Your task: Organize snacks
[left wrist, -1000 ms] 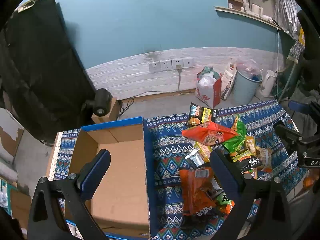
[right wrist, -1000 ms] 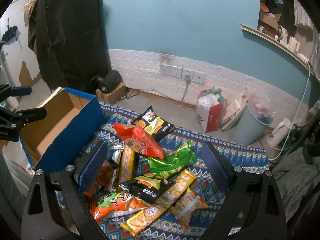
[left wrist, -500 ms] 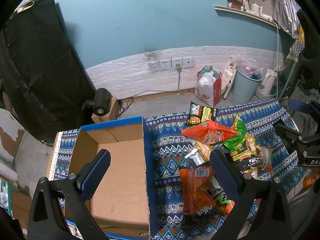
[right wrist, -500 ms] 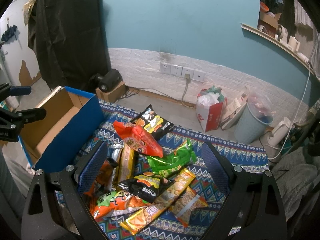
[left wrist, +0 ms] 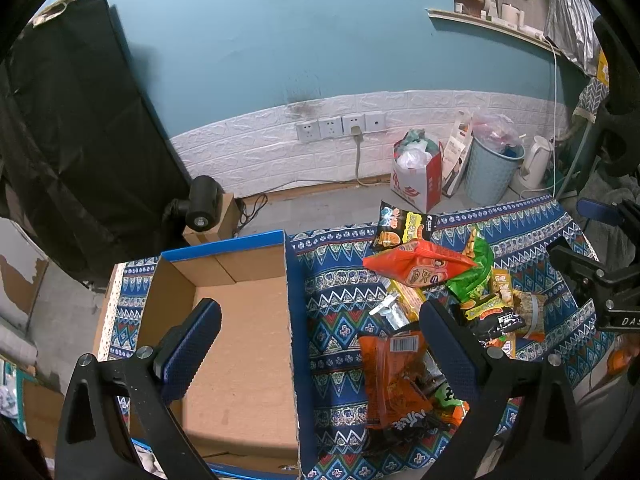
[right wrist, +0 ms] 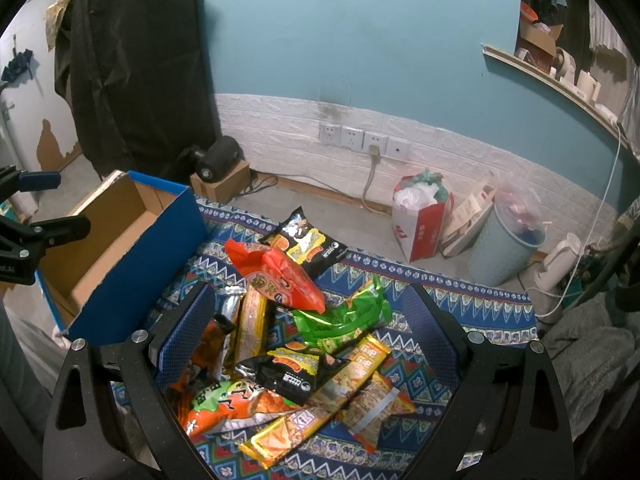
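Observation:
A pile of snack packets (right wrist: pixel 288 336) lies on a blue patterned cloth (right wrist: pixel 472 304); a red-orange bag (right wrist: pixel 280 276) tops it, with a green bag (right wrist: pixel 344 320) and a black packet (right wrist: pixel 308 240) beside it. An open cardboard box with blue sides (left wrist: pixel 240 320) stands left of the pile and holds nothing visible. My left gripper (left wrist: pixel 320 340) is open, hovering over the box's right wall with the pile (left wrist: pixel 420 300) on its right. My right gripper (right wrist: pixel 308 336) is open above the pile. The box also shows in the right wrist view (right wrist: pixel 132 252).
On the floor behind the cloth stand a red-and-white bag (right wrist: pixel 420 220), a light blue bin (right wrist: pixel 504 244) and a white kettle (right wrist: pixel 560 260). A black device on a small carton (right wrist: pixel 220 164) sits near the wall sockets. A black cloth (right wrist: pixel 132 68) hangs at the left.
Both grippers have barely moved; the views are almost the same as before. Nothing was picked up or let go.

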Motion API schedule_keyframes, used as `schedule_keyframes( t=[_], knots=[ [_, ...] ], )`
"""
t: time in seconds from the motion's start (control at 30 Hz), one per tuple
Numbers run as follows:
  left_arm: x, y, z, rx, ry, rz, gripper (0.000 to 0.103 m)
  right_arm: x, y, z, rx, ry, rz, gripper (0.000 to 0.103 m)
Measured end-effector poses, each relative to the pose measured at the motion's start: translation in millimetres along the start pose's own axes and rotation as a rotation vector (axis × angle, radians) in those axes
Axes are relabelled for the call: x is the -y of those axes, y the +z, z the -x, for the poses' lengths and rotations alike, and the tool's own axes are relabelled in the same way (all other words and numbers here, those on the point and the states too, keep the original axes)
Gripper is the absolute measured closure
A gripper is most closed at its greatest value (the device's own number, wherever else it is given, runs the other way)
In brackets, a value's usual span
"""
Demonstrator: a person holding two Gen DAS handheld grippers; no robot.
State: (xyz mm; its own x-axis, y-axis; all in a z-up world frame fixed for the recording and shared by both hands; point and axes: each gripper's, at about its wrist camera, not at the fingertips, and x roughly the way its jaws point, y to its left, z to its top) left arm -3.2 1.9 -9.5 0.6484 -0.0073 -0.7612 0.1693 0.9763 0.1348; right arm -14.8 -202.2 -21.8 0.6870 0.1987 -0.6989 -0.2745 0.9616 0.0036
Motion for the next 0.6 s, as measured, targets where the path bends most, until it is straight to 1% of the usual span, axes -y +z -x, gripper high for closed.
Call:
schedule_keyframes(
  t=[0.6],
  knots=[
    [-0.2,-2.8,-0.3,-0.002,0.001,-0.003,0.002,0.6,0.9,-0.3,-0.002,0.001,0.001,0.01]
  ],
)
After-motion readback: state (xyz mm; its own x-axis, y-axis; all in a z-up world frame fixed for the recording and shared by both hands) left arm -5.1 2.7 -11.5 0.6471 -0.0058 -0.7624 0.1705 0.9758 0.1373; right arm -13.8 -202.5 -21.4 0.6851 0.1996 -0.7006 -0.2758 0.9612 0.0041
